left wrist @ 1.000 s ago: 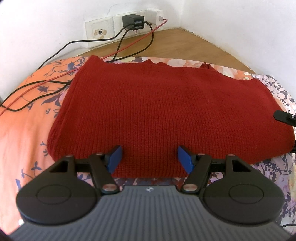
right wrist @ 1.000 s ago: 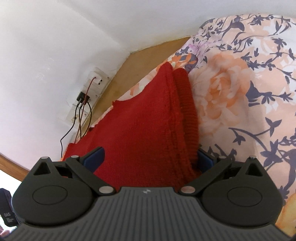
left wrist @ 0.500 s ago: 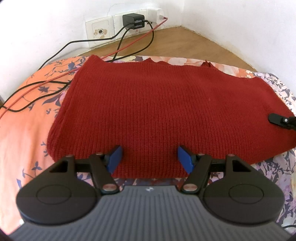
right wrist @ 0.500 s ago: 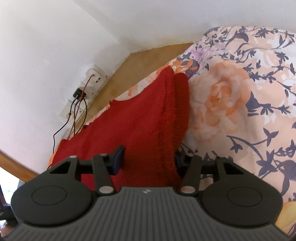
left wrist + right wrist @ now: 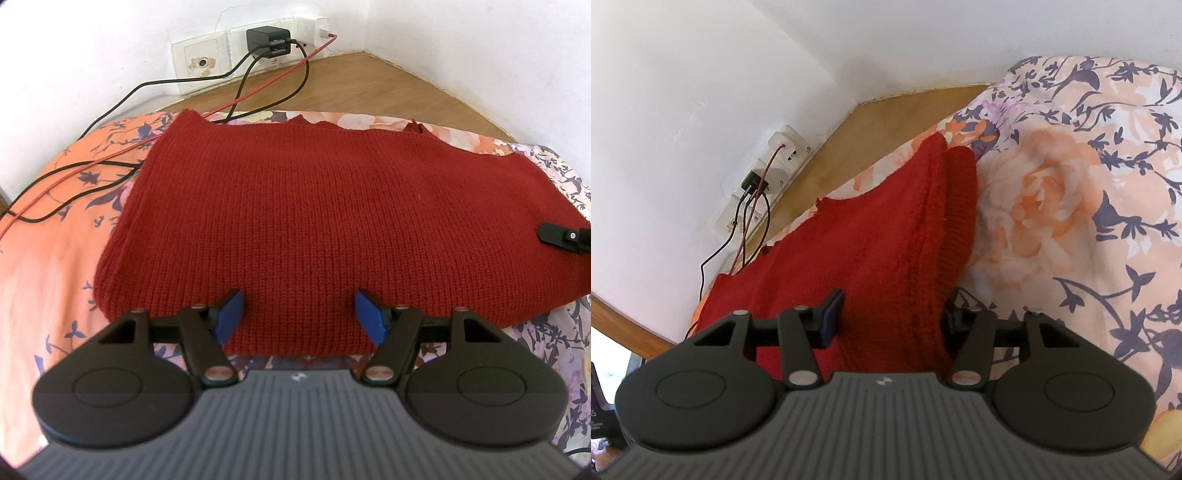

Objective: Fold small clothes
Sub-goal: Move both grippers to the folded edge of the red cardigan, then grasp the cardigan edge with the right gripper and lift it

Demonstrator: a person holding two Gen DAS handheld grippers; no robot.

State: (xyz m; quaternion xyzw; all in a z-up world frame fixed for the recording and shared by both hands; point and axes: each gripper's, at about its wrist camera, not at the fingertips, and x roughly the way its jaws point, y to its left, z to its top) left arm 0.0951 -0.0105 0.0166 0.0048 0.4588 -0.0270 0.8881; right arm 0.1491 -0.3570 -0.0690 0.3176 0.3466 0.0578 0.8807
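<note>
A red knitted sweater (image 5: 317,221) is lying flat on a floral bedsheet (image 5: 55,258), already folded into a thick rectangle, and it is being approached at two edges at once. The left gripper (image 5: 298,320) is being held with its jaws spread wide; the near folded edge of the sweater is sitting directly ahead, between the blue pads (image 5: 229,317), but is not being pinched. The right gripper (image 5: 886,317) is being presented to the sweater's side edge (image 5: 934,266), where several knit layers are stacked; its jaws are parted around that stack, one finger over the top face and the other tucked low at the sheet side, and no squeeze is yet being applied as far as can be judged. In the left wrist view a black fingertip of the right gripper is showing far to the right, over the sweater's corner.

Several risks are being carried by the next move. If the right gripper is being closed too shallowly, only the upper layers are likely to be caught, so the stack would be peeled open and the earlier folds undone. The lower finger is lying against the bedsheet, so sheet fabric could be gathered with the knit. Beyond the left gripper, charger cables (image 5: 92,173) are trailing across the sheet just left of the sweater's far corner, and could be snagged if the fold is being swung that way.
</note>
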